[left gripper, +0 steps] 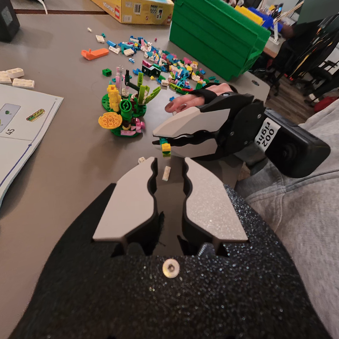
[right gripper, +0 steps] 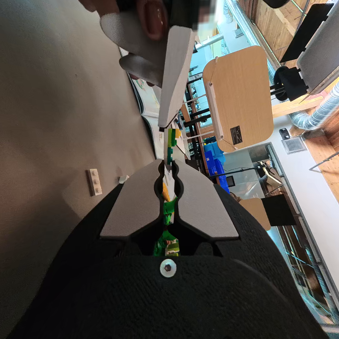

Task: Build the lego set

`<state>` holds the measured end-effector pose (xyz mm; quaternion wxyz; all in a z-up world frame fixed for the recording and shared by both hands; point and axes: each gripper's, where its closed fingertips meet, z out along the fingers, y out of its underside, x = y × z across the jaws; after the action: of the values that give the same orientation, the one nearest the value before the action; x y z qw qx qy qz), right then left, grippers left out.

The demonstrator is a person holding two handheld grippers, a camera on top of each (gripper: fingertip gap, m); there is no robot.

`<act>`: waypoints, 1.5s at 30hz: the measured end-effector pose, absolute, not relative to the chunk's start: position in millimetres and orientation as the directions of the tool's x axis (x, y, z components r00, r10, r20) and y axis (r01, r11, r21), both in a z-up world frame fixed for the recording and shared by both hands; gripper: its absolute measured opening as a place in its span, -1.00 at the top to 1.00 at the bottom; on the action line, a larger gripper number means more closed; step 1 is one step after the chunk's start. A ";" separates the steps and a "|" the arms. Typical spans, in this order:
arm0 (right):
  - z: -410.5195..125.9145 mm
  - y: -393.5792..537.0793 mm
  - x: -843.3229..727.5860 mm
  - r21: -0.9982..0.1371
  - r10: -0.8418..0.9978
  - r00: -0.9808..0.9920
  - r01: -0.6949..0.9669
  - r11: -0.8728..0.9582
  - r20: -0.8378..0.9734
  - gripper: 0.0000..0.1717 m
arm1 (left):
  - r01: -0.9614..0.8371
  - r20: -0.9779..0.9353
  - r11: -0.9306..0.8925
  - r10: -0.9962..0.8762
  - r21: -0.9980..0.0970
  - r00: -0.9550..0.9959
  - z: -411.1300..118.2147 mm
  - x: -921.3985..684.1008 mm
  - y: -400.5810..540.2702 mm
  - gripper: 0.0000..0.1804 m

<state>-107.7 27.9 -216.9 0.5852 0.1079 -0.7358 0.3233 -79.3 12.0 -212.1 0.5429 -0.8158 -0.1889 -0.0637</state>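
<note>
Grey-brown worktop (left gripper: 60,165) in a workshop room, wooden ceiling and ducting visible in the right wrist view. Far edge: stacked green bins (left gripper: 216,40) and a yellow toy-brick box (left gripper: 139,11). In front of them, a loose scatter of small bricks (left gripper: 165,62) in blue, pink, white and green, plus an orange brick separator (left gripper: 94,53). Open instruction booklet (left gripper: 22,124) at left, three white bricks (left gripper: 14,77) beyond it.

Mid-worktop: a partly built brick plant model (left gripper: 124,108) on green bases, with yellow round plate, lime leaves, pink pieces.

Right tongs (left gripper: 156,139) come in from the right, turned on their side, a person's hand (left gripper: 198,99) strapped over them. Their tips are pressed together on a small brick strip (left gripper: 165,146): dark green end pinched between the pads, yellow and lime bricks sticking out past the tips. Right wrist view confirms it, pads (right gripper: 175,169) closing on the dark green end of the strip (right gripper: 171,143), which projects straight forward. Strip is held clear of the worktop, just right of the plant model.

Left tongs (left gripper: 169,161) are spread, nothing between the pads pressing; their tips sit just below the lime end of the strip, apart from it. On the worktop under the gap lies a white three-stud plate (left gripper: 166,173); a tiny white brick (left gripper: 141,160) sits just beside the left fingertip. Grey sleeve (left gripper: 302,201) at right.
</note>
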 end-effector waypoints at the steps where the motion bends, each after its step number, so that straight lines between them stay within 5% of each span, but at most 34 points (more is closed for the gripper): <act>1: -216.1 28.6 -108.3 -0.348 0.223 -0.286 -0.537 0.769 0.932 0.93 | 0.381 0.315 -0.332 0.238 -0.863 0.919 -211.9 -80.0 12.8 0.74; 41: -213.6 30.6 -109.5 -0.339 0.233 -0.259 -0.532 0.776 0.937 0.94 | 0.311 0.246 -0.252 0.260 -0.916 0.934 -216.2 -90.4 25.5 0.91; 45: -205.8 39.3 -111.4 -0.424 0.316 -0.288 -0.510 0.748 0.904 0.76 | 0.361 0.297 -0.222 0.274 -0.906 0.915 -217.7 -96.3 21.3 0.91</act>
<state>-111.4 39.3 -205.8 0.5928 0.0671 -0.7231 0.3483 -96.3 21.3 -217.7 0.5896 -0.7808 -0.2033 -0.0369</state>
